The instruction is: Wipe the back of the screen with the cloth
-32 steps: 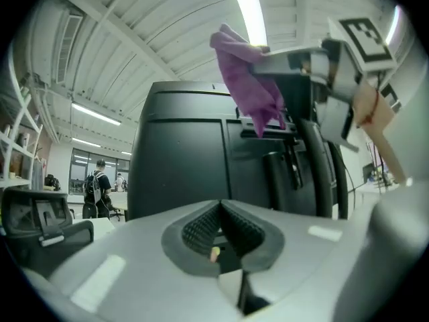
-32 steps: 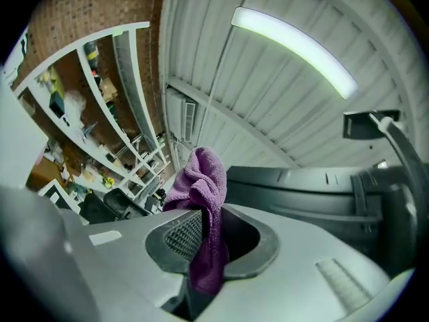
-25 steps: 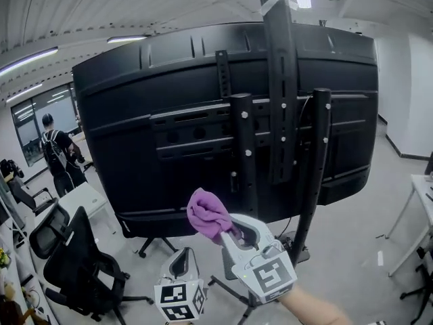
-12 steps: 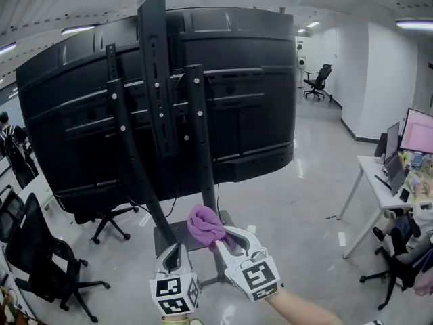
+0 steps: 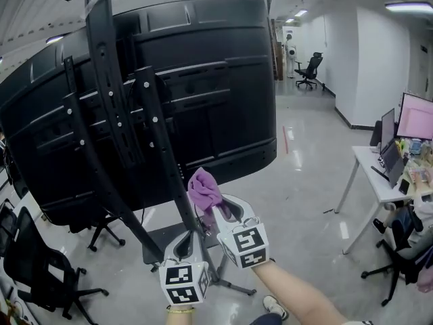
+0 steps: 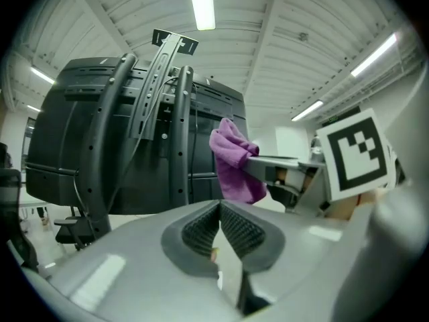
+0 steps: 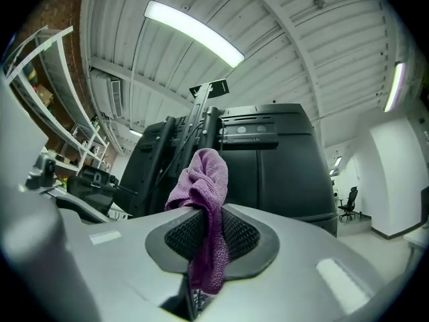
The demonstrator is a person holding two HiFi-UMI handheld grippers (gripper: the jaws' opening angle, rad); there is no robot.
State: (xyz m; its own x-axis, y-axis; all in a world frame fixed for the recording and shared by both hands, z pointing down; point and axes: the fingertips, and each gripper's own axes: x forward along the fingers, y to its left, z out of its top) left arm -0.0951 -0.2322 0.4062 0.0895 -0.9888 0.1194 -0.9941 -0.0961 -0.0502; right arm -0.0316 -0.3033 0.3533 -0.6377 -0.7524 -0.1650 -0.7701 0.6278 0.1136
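Office floor shows lower right. Since a second ago the screen point(image 5: 203, 93) has slid frame-left. The cloth point(image 5: 204, 189), clamped in the right hand-held gripper point(image 5: 216, 212), sits lower centre, apparently off the panel, so wiping is likely pending; left hand-held gripper point(image 5: 183, 248) closed, empty.

1. Your screen point(image 5: 223, 93) is a large black panel. Its ribbed back faces you, and it is mounted upright on a black stand point(image 5: 152, 131).
2. Your cloth point(image 5: 204, 189) is purple and bunched into a wad (one tail hangs between the jaws). It is pinched in your right gripper point(image 5: 218, 210) and held up near the screen's lower edge.
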